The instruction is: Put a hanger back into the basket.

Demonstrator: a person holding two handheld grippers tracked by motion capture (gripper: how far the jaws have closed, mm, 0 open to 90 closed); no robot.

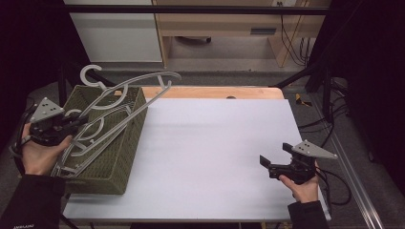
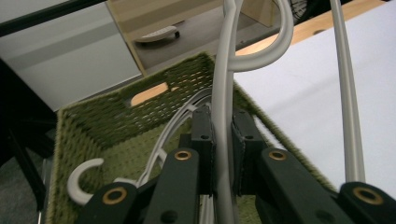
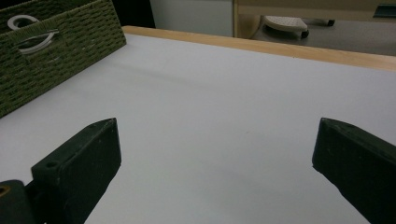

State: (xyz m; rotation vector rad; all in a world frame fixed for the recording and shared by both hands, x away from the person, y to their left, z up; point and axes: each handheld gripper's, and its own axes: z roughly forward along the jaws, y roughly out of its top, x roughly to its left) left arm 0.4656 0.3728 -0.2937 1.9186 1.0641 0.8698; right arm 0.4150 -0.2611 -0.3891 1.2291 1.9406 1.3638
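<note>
High view, overall: you are pulling one grey hanger (image 1: 125,102) out of the green woven basket (image 1: 125,157), which stands at the left edge of the white worktop (image 1: 215,157).
Left hand-held gripper (image 1: 75,123): clamped narrow on a thin bar of the hanger; in the left gripper view the two pads pinch the pale rod (image 2: 223,154) squarely between them, so the grip looks firm rather than a fingertip catch.
Why that grip point: you hold the hanger low on its frame, so its long arm and hook (image 1: 90,74) rise clear above the basket's rim and point toward the open worktop.
Where the hanger is: partly raised, tilted across the basket's top, its upper arm reaching over the rim on the worktop side; its lower end is down among the others.
Other hangers (image 1: 81,157): lying stacked inside the basket, and one hook (image 2: 81,179) shows on the basket floor in the left gripper view. They sit close to the held one, so I judge a snag between frames is the main risk as you lift.
Right hand-held gripper (image 1: 268,164): jaws spread wide, nothing between them, held low over the bare worktop at the right, well apart from the basket.
Why it waits there: you keep it ready on the open side, likely to receive or steady the hanger's free end once it clears the rim.
Right gripper view: the basket's side wall (image 3: 56,60) stands far off to the upper left, across the clear sheet.
</note>
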